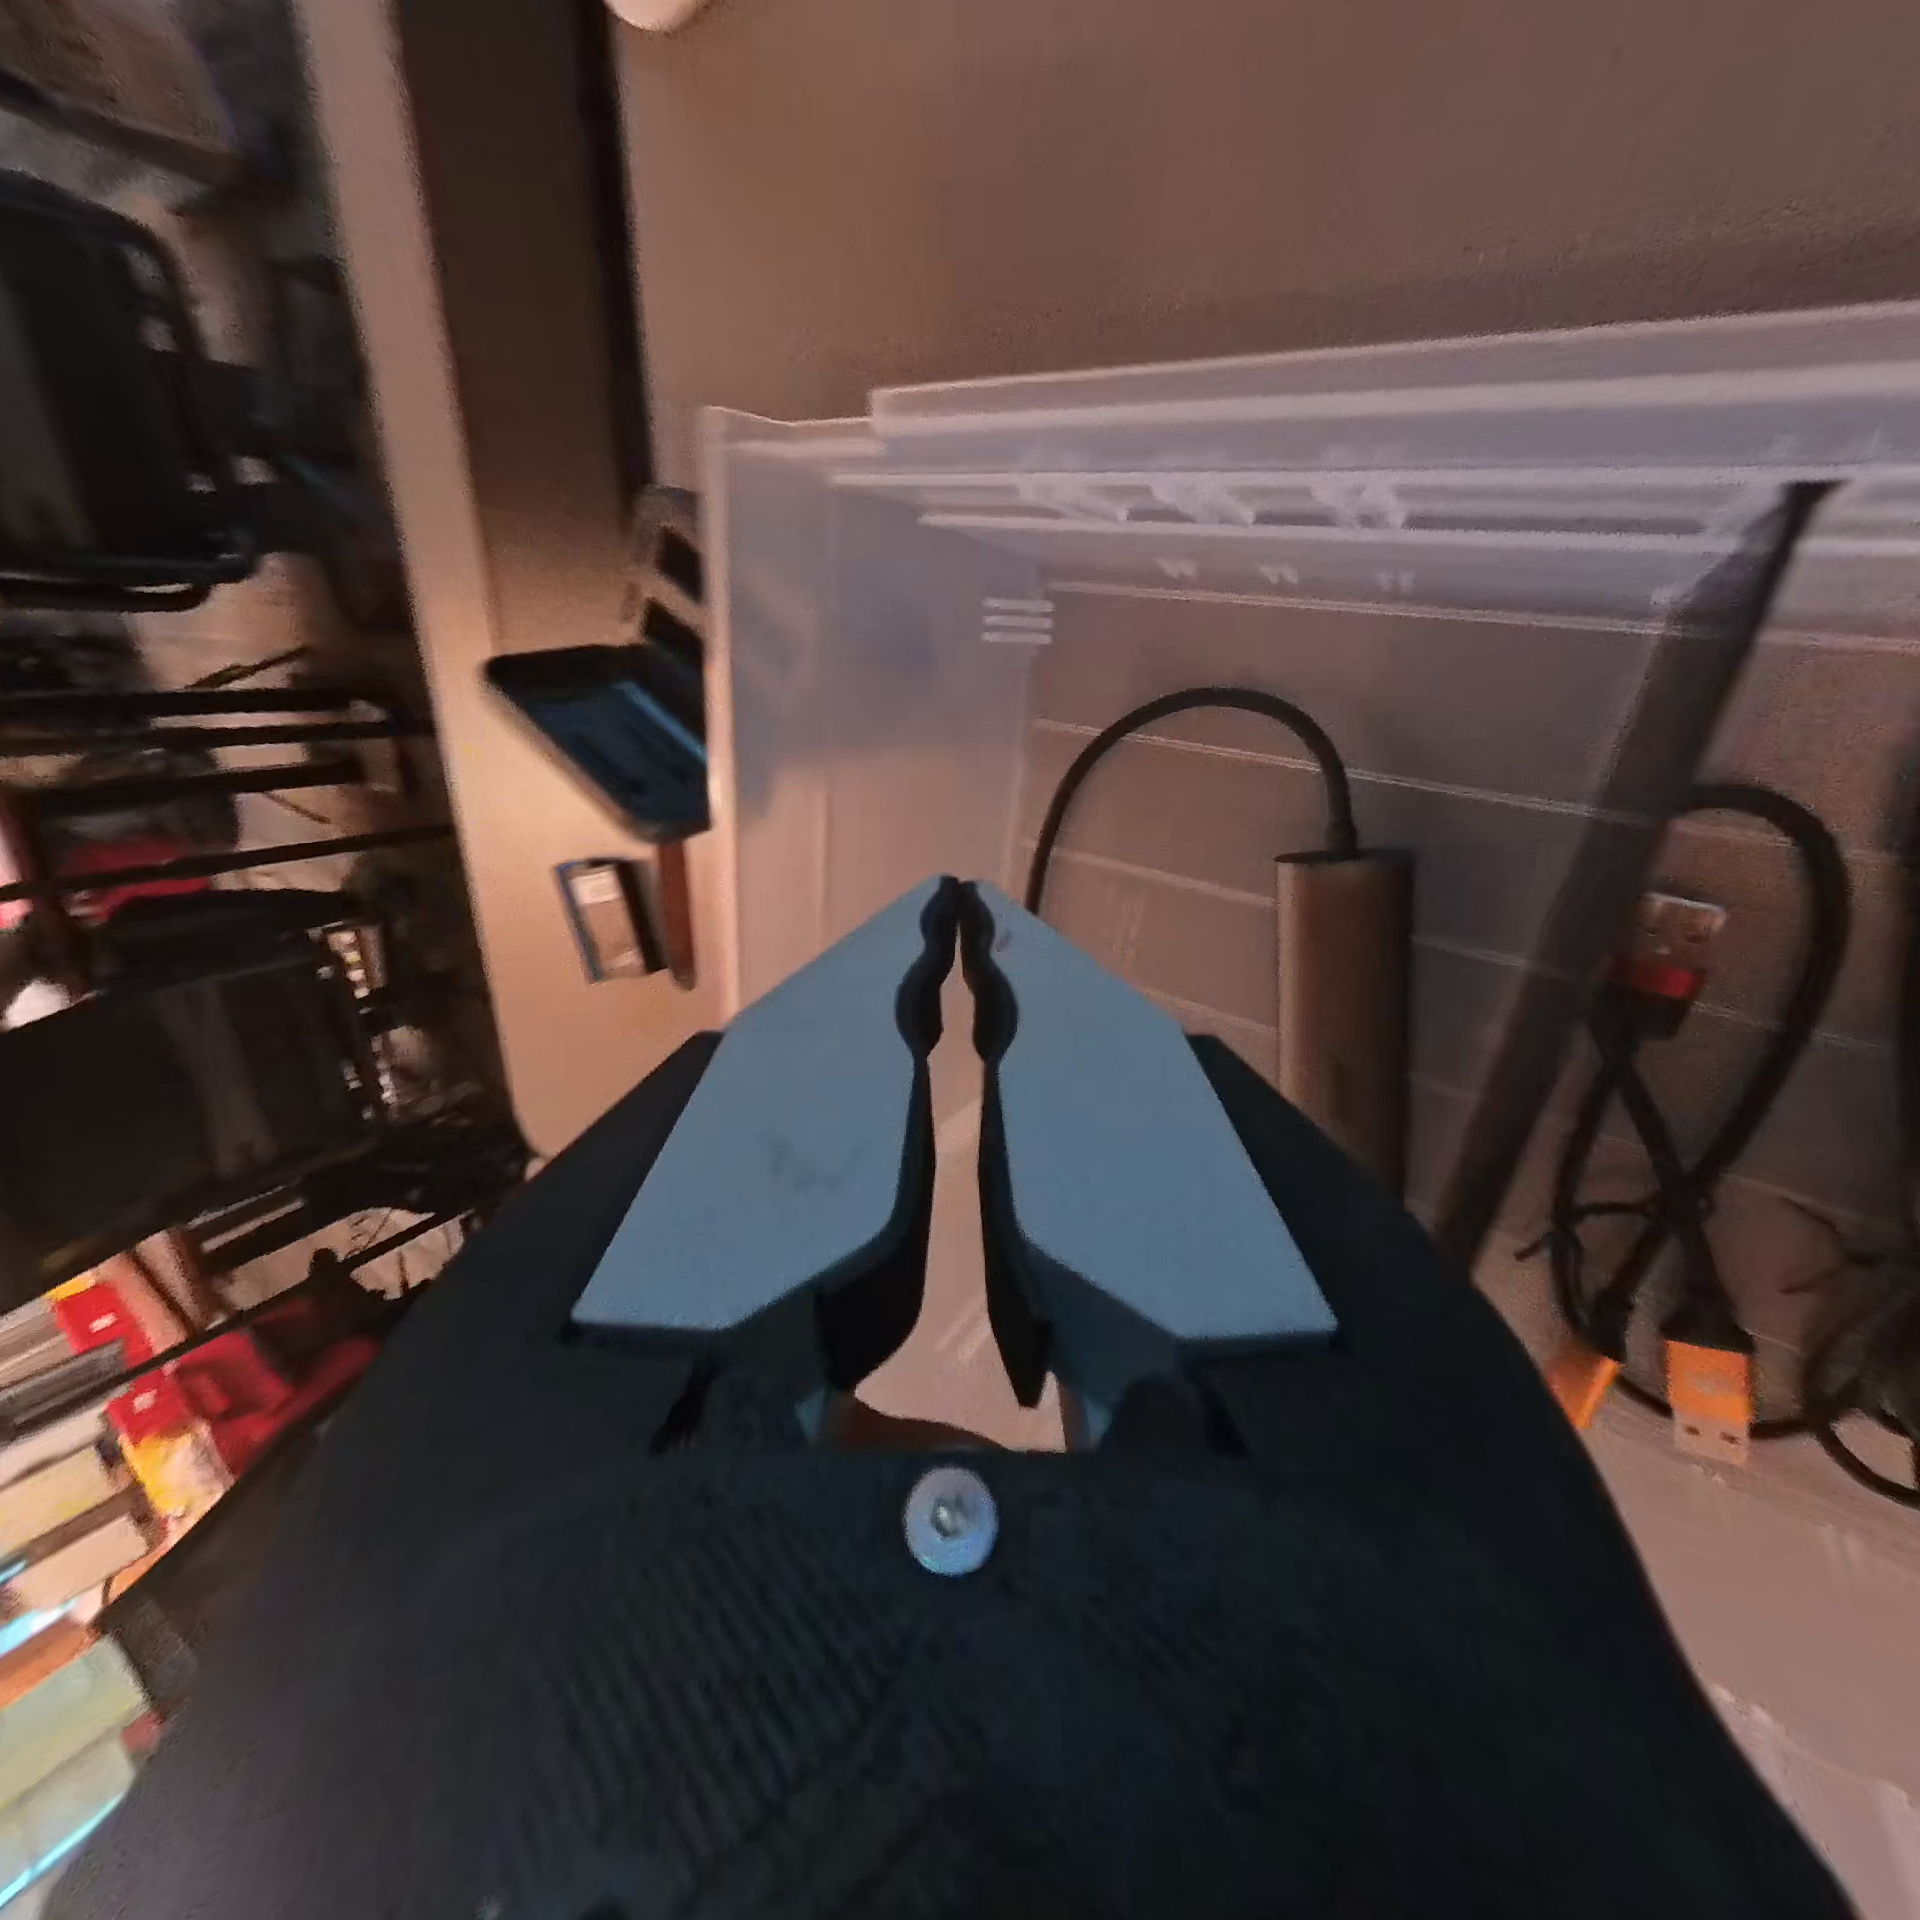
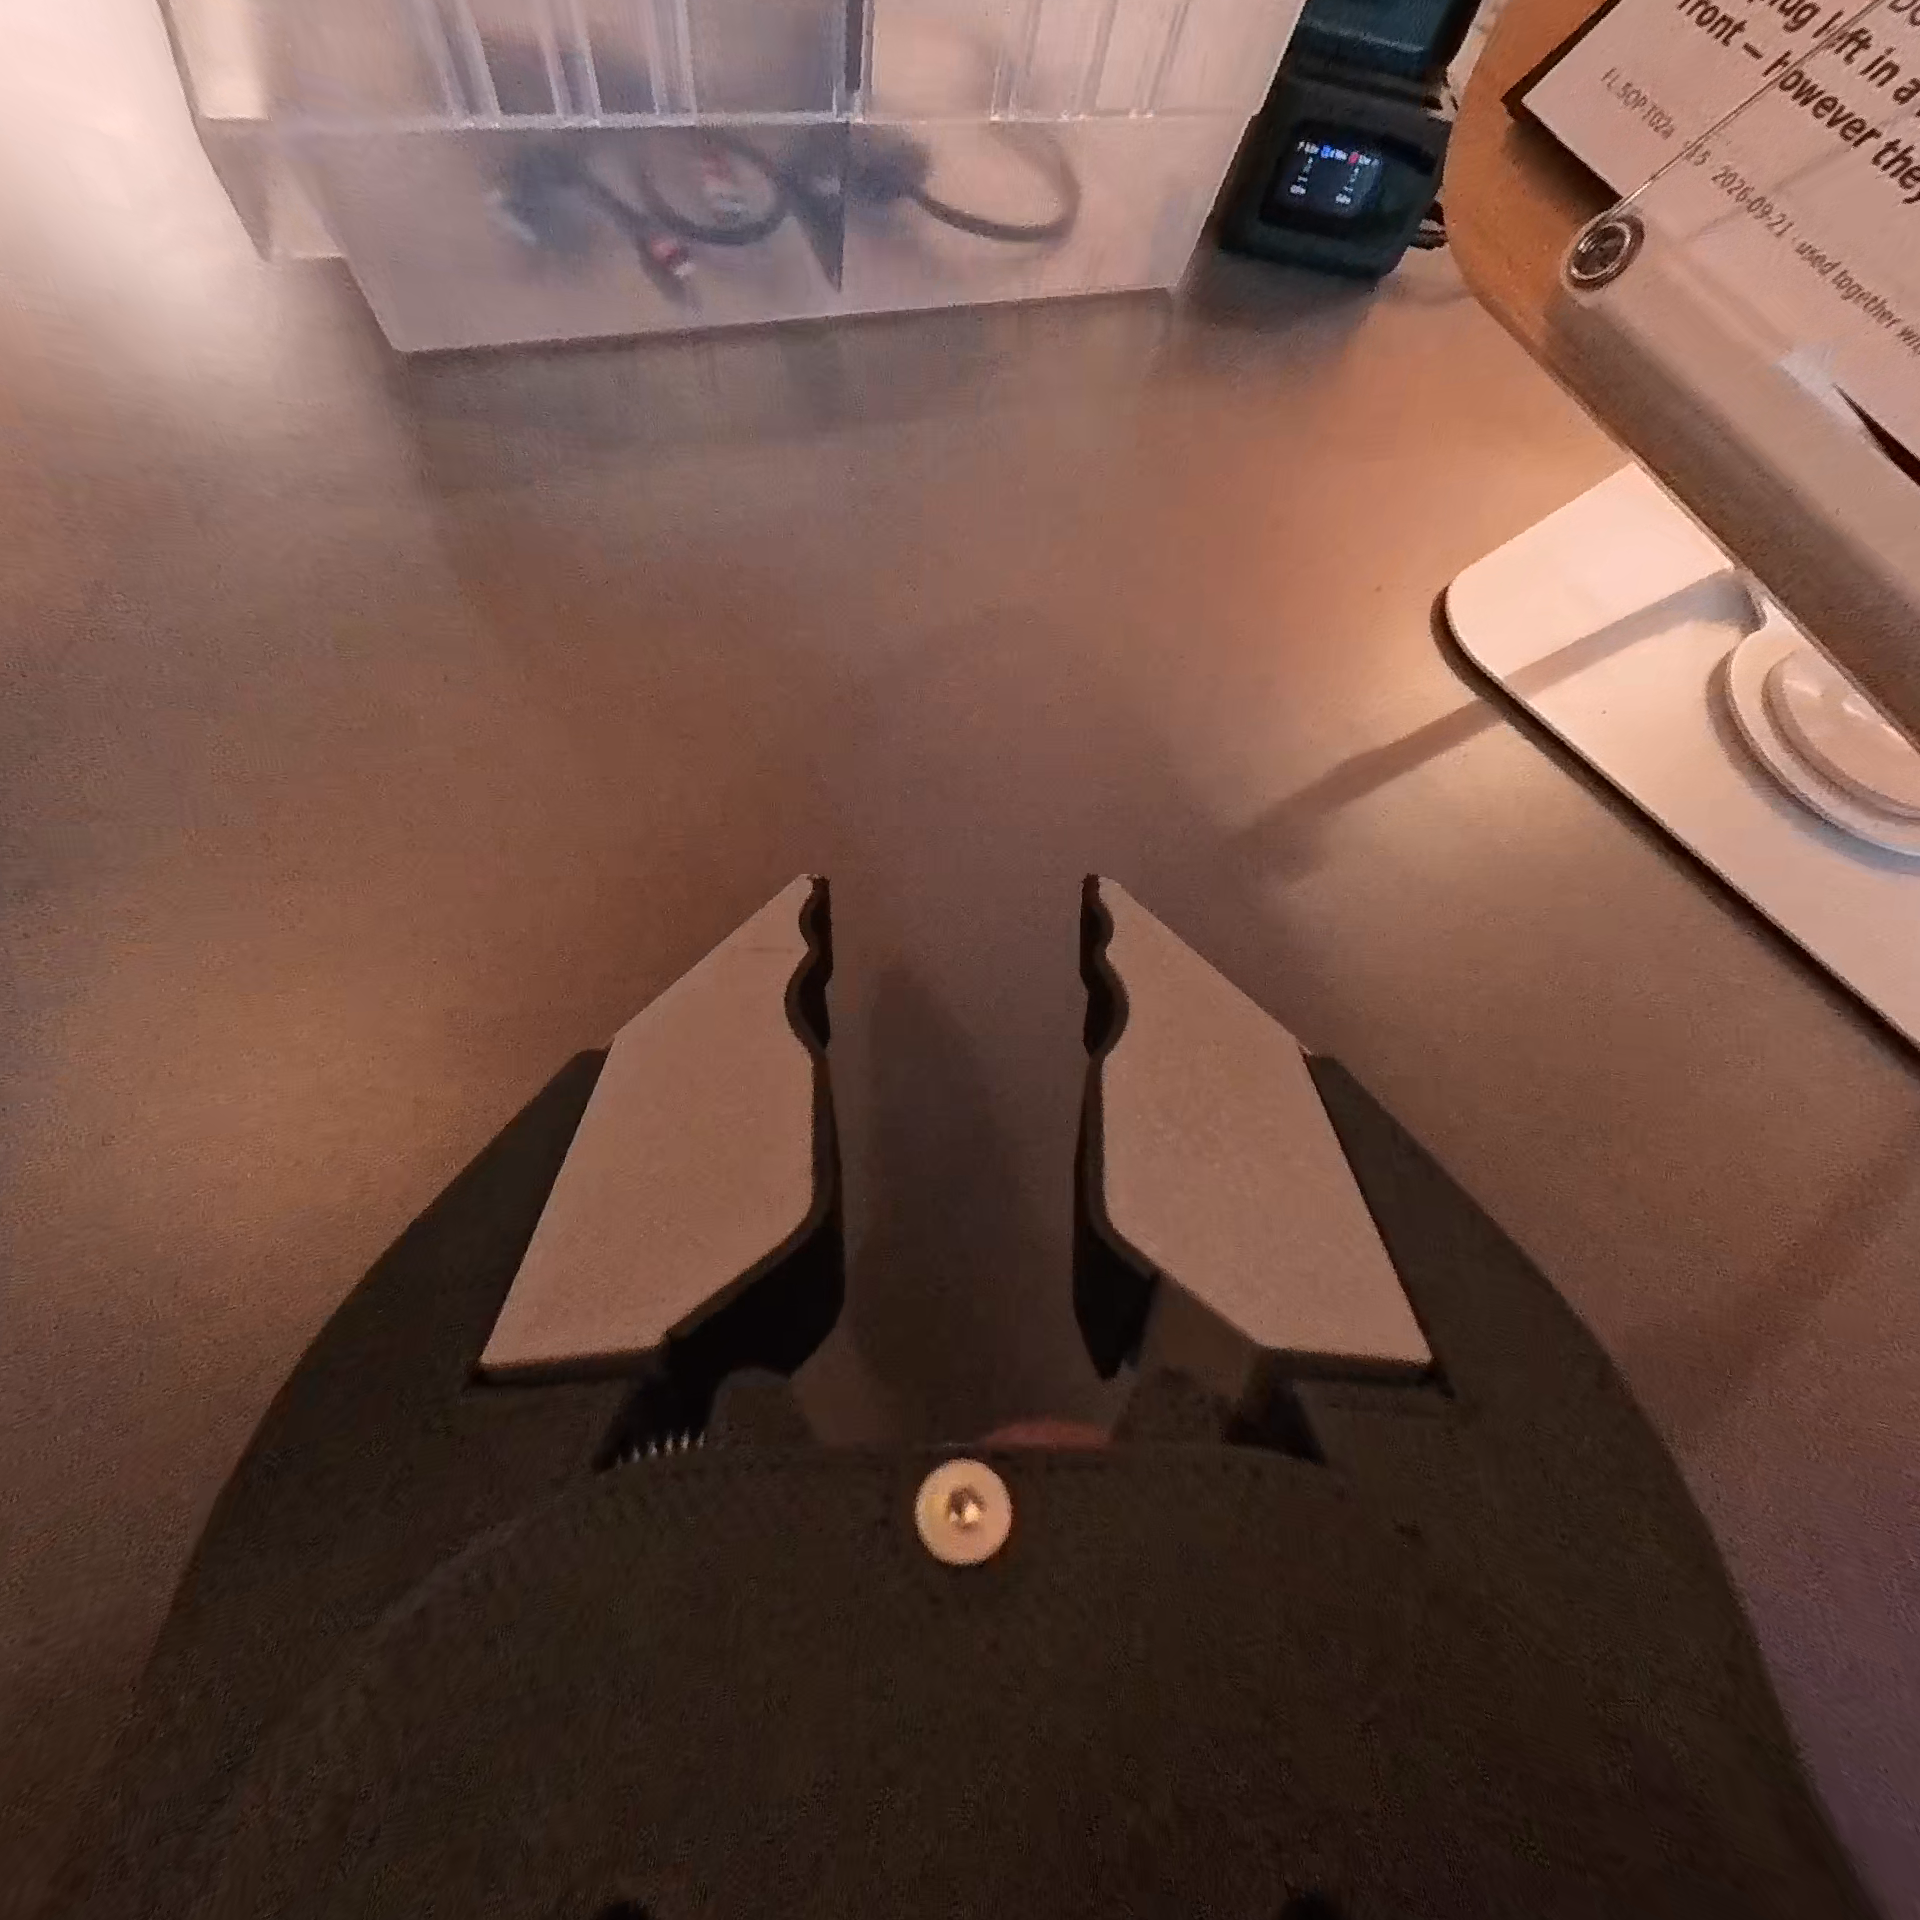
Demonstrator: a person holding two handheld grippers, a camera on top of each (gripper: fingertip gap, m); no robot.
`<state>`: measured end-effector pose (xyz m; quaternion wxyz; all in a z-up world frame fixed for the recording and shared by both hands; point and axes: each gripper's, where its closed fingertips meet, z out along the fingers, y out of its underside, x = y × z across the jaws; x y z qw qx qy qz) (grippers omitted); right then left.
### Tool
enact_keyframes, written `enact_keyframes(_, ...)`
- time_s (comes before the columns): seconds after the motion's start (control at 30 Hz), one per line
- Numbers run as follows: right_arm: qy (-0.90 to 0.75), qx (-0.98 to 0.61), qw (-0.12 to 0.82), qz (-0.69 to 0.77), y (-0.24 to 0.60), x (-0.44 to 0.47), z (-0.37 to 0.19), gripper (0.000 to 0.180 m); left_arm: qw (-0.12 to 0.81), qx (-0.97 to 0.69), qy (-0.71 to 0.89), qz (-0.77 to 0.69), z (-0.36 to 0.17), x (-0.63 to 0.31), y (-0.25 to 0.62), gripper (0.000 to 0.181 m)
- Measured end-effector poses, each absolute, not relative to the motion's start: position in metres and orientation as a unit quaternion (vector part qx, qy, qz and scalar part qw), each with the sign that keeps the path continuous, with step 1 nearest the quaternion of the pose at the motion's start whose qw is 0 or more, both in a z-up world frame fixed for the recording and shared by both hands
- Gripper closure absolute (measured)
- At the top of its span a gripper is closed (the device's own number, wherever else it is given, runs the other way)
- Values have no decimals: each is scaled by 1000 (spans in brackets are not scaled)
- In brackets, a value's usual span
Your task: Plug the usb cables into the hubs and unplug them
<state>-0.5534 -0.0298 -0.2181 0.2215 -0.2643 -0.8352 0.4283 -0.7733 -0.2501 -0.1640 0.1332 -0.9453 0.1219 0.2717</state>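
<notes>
In the left wrist view my left gripper (image 1: pixel 958 891) is shut with nothing between its pads, in the air in front of a clear plastic box (image 1: pixel 883 644). Inside the box a slim grey USB hub (image 1: pixel 1340 997) with a black lead stands beside coiled black cables, one with a red plug (image 1: pixel 1662 961), one with an orange plug (image 1: pixel 1709 1392). In the right wrist view my right gripper (image 2: pixel 956 899) is open and empty over the bare table (image 2: pixel 727 623). The clear box (image 2: pixel 727 208) with its cables stands at the table's far side.
A dark divider panel (image 1: pixel 1621 883) leans inside the box between the hub and the cables. A small black device with a lit screen (image 2: pixel 1330 177) stands right of the box. A white base with a stand holding a printed sheet (image 2: pixel 1662 665) sits at the right. The tips of one gripper are about 30 cm away from the tips of the other. My left tips are roughly 10 cm from the slim grey USB hub (image 1: pixel 1340 997).
</notes>
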Motion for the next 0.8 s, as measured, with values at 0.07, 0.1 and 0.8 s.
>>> enact_keyframes(0.07,-835,-268,219,428,-29,-553,-219,134,144,-933,111,309,-144,-766,-257,181)
enact_keyframes(0.1,-836,-269,218,425,-29,-553,-220,133,142,-930,104,322,-138,-763,-262,181)
enact_keyframes(0.8,-828,-296,184,440,-25,-552,-219,136,67,-974,-195,-97,-213,-714,-224,124)
